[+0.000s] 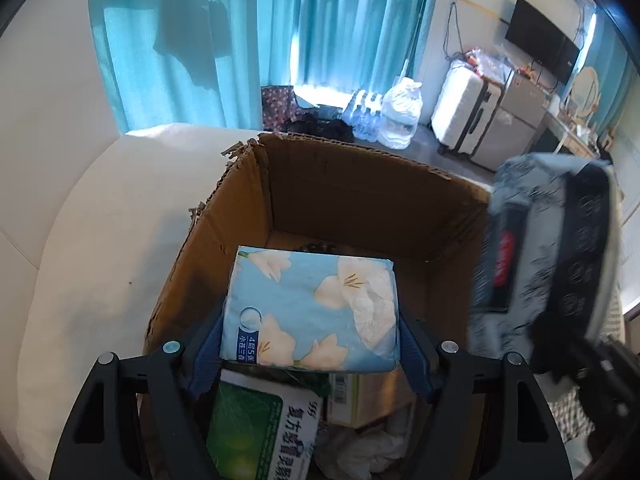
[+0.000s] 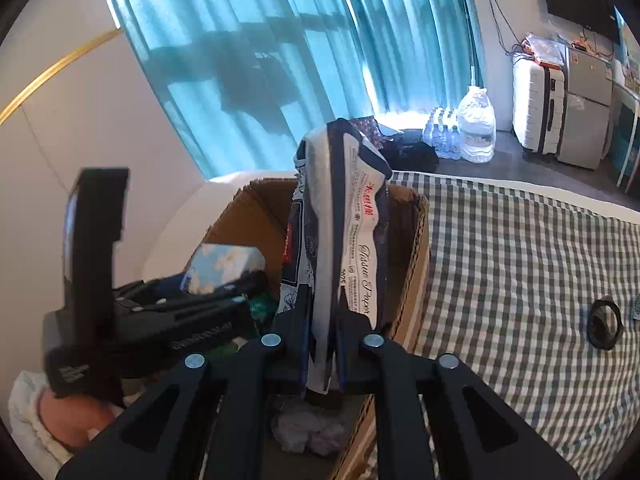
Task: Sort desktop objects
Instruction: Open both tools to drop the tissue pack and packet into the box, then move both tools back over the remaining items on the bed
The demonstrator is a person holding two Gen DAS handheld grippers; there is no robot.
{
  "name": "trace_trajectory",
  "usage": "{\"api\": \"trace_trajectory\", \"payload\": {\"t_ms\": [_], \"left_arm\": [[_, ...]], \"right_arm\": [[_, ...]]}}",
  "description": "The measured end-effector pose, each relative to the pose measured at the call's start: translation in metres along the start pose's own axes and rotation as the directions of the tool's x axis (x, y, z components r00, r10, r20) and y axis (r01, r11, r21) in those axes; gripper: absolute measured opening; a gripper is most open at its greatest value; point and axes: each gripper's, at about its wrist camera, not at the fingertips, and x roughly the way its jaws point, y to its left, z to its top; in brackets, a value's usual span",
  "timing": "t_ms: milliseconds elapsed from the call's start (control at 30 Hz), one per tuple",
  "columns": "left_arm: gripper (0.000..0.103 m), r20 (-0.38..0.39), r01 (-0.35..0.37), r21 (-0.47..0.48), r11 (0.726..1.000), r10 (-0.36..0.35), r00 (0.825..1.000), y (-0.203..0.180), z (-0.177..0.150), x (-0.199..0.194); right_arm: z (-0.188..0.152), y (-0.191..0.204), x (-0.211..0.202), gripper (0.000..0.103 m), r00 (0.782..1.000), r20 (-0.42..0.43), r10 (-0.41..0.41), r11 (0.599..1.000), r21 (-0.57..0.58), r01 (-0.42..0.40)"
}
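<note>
My left gripper (image 1: 310, 340) is shut on a light blue tissue pack with white flowers (image 1: 312, 308) and holds it over the open cardboard box (image 1: 360, 184). My right gripper (image 2: 322, 320) is shut on a dark blue and white tissue paper pack (image 2: 344, 232), held on edge above the box's right wall (image 2: 416, 248). That pack shows blurred at the right of the left wrist view (image 1: 544, 248). The blue pack and left gripper show in the right wrist view (image 2: 224, 264). A green medicine box (image 1: 256, 432) and crumpled tissue (image 1: 360, 452) lie in the box.
A green checked cloth (image 2: 520, 264) covers the surface right of the box, with a black tape ring (image 2: 606, 322) on it. A white cushion (image 1: 80, 240) lies left of the box. Water bottles (image 2: 460, 132), a suitcase and blue curtains stand behind.
</note>
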Motion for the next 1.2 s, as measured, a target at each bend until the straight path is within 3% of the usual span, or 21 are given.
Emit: {"api": "trace_trajectory", "payload": {"t_ms": [33,67,100,167,233,467,733,900,1100,1200], "left_arm": [[0.078,-0.001,-0.002,0.002,1.000,0.002,1.000,-0.001,0.000,0.000],[0.079,0.001,-0.001,0.002,1.000,0.001,1.000,-0.002,-0.001,0.000],[0.081,0.005,-0.011,0.003,1.000,0.011,1.000,-0.003,-0.002,-0.002],[0.096,0.003,-0.048,0.000,0.999,0.048,0.999,-0.005,-0.004,-0.007],[0.100,0.004,-0.098,-0.015,0.995,0.098,0.995,-0.006,-0.006,-0.015],[0.102,0.060,-0.125,0.006,0.992,0.125,0.990,-0.029,-0.027,-0.067],[0.103,0.146,-0.002,0.078,0.997,-0.009,0.989,-0.109,-0.055,-0.120],[0.103,0.150,0.086,0.119,0.989,-0.103,0.983,-0.173,-0.077,-0.130],[0.103,0.164,0.090,0.178,0.980,-0.119,0.979,-0.244,-0.081,-0.127],[0.103,0.166,0.112,0.203,0.973,-0.147,0.975,-0.271,-0.083,-0.120]], "right_arm": [[0.002,-0.002,0.000,0.012,1.000,0.004,0.005,1.000,0.006,-0.005],[0.004,-0.004,-0.001,0.023,1.000,0.007,0.013,1.000,0.013,-0.014],[0.005,-0.007,-0.004,0.042,1.000,0.018,0.011,1.000,0.019,-0.012],[0.006,-0.009,-0.013,0.060,0.999,0.047,-0.028,0.999,0.024,0.027],[0.004,-0.009,-0.026,0.060,0.995,0.081,-0.050,0.999,0.009,0.049],[-0.003,-0.027,-0.085,0.060,0.983,0.154,-0.104,0.994,0.059,0.096],[-0.040,-0.081,-0.181,0.062,0.932,0.243,-0.269,0.961,0.138,0.241],[-0.070,-0.131,-0.237,0.063,0.882,0.259,-0.393,0.912,0.233,0.338],[-0.095,-0.182,-0.271,0.064,0.830,0.233,-0.506,0.847,0.319,0.426],[-0.105,-0.210,-0.270,0.067,0.823,0.204,-0.531,0.820,0.370,0.437]]}}
